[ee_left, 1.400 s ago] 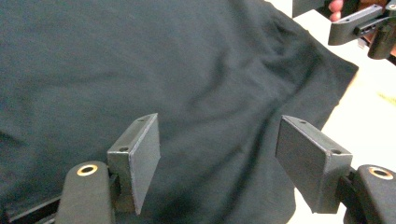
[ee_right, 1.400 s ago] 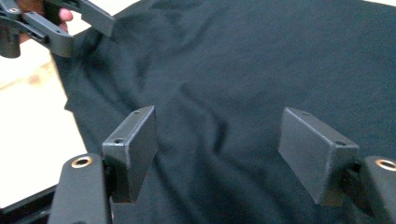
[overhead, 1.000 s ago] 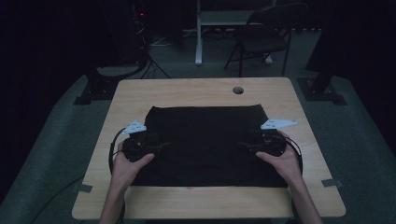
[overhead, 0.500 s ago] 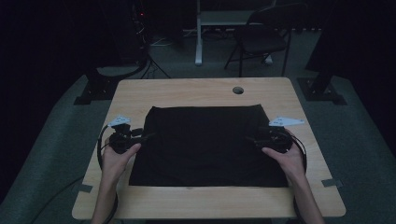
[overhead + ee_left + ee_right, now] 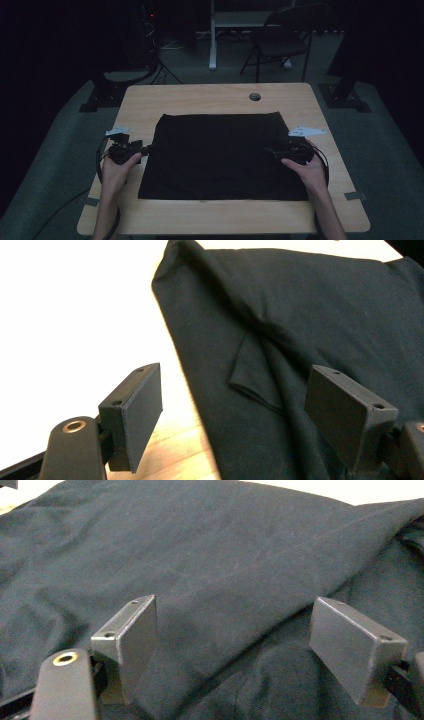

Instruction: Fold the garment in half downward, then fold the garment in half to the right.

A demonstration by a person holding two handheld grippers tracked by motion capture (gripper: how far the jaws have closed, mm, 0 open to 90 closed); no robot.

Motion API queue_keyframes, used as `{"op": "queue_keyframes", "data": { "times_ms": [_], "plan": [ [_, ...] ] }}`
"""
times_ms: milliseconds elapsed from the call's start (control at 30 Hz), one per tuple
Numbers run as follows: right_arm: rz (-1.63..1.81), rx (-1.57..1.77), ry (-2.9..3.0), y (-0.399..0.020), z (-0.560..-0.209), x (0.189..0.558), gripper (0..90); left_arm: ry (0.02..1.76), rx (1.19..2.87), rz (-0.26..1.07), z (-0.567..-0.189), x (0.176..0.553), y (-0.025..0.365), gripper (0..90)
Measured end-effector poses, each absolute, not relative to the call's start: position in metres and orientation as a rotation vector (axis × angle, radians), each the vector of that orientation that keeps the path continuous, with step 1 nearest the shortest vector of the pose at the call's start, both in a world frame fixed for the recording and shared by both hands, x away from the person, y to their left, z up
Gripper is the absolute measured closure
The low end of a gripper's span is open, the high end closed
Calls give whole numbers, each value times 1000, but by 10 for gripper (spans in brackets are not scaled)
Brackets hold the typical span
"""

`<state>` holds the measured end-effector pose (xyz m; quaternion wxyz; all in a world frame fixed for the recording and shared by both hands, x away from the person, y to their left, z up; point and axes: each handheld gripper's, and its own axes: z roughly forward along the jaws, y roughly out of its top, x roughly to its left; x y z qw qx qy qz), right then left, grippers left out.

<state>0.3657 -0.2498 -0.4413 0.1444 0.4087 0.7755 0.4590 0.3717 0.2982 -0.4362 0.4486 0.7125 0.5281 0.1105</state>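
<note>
Black cloth flat on the worktop, one claw at each side edge.

We see the black cloth (image 5: pixel 222 155) spread across the middle of the worktop (image 5: pixel 200 100), its long axis running side to side between our hands. The left claw (image 5: pixel 145 148) sits just off the cloth's left edge, jaws just opened wide with the hem between them but not pinched. The right claw (image 5: pixel 270 150) lies over the right edge, jaws apart, nothing clamped. Both point inward, about equally near.
</note>
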Motion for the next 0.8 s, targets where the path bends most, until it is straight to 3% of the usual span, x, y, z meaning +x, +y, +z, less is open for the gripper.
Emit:
{"op": "queue_keyframes", "data": {
  "times_ms": [800],
  "plan": [
    [1313,1175,2238,-247,-442,363,197,1318,1790,184,-446,372,296,232]
  ]
}}
